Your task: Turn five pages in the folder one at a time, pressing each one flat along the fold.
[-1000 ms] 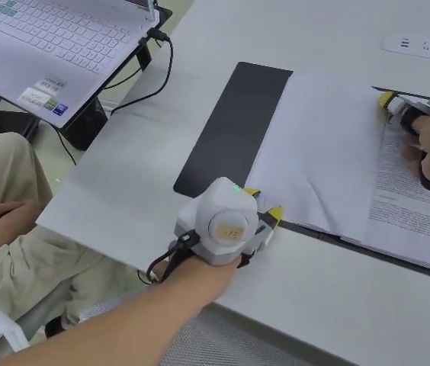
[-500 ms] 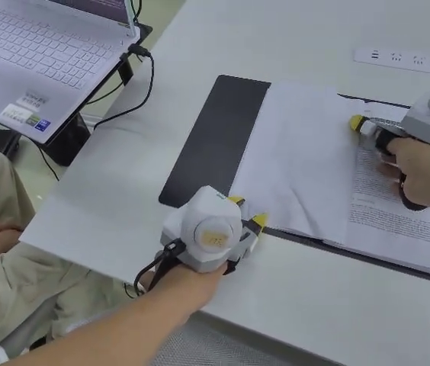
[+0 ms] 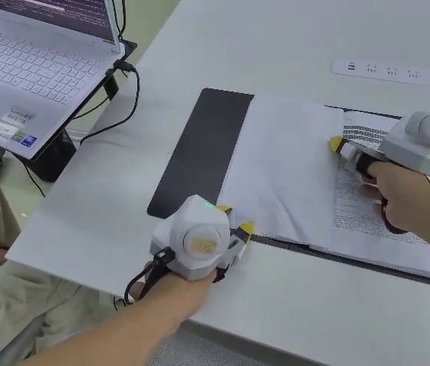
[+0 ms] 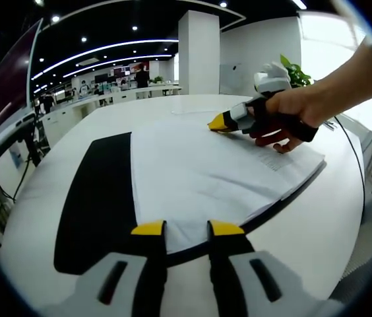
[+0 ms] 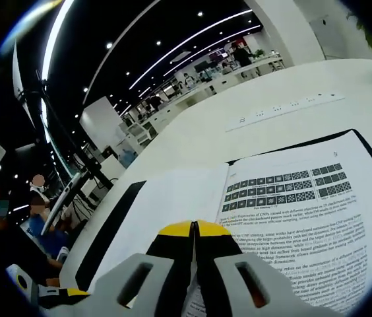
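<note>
The folder lies open on the white table, its black cover [image 3: 200, 152] spread flat to the left. A blank turned page [image 3: 283, 175] lies over it, with a printed page [image 3: 367, 210] on the right. My right gripper [image 3: 335, 143] is shut, tips pressed on the fold near the folder's far end; its own view has the joined yellow tips [image 5: 194, 229] between blank page [image 5: 173, 198] and printed page [image 5: 291, 198]. My left gripper [image 3: 234, 219] rests at the folder's near edge, open, with nothing between its tips [image 4: 186, 228]. The right gripper [image 4: 217, 122] appears beyond the blank page [image 4: 192, 172].
An open laptop [image 3: 32, 61] sits on a stand at the far left, its cable [image 3: 120, 95] hanging past the table's left edge. A white power strip [image 3: 394, 72] lies behind the folder. The near table edge [image 3: 78, 271] runs just behind my left hand.
The head camera has shifted. My right gripper has slid a little along the fold towards me, still shut. The left gripper holds its place at the folder's near edge.
</note>
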### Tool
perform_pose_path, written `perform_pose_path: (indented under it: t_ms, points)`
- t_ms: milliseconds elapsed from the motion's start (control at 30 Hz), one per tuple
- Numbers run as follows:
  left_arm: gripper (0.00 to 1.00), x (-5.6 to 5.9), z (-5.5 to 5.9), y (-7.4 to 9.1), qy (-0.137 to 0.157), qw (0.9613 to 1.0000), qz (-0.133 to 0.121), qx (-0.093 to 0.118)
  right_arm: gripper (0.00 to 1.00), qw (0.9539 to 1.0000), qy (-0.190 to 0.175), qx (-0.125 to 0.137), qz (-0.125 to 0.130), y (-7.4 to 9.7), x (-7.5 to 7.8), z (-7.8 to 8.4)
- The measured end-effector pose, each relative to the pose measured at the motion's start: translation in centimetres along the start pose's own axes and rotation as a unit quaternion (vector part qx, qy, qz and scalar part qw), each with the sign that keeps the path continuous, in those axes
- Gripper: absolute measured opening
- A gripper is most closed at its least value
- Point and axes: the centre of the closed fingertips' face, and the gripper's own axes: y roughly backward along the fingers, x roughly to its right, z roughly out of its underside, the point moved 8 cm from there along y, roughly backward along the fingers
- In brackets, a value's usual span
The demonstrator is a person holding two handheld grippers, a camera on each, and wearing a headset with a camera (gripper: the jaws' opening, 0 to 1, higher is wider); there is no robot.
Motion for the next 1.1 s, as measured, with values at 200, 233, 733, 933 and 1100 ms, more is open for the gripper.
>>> perform_pose_path:
  t_ms: [200,233,733,933,1100]
  points:
    - [0.23,0.0,0.0,0.0,-0.001,1.0000,0.001,-0.001,0.00,0.9998,0.018,-0.007,-0.008,1.3,-1.1,0.8]
    - [0.23,0.0,0.0,0.0,-0.001,1.0000,0.001,-0.002,0.00,0.9998,0.018,-0.008,-0.008,1.5,-1.1,0.9]
    - [0.22,0.0,0.1,-0.2,-0.010,0.9999,0.005,-0.003,0.00,0.9955,0.087,-0.030,-0.021,5.2,-3.1,4.4]
    - [0.22,0.0,0.1,-0.1,-0.012,0.9999,0.006,0.001,0.00,0.9958,0.082,-0.035,-0.021,6.0,-3.1,5.4]
    - [0.22,0.1,0.0,0.0,-0.012,0.9999,0.006,0.003,0.00,0.9948,0.090,-0.045,-0.019,7.0,-3.4,6.7]
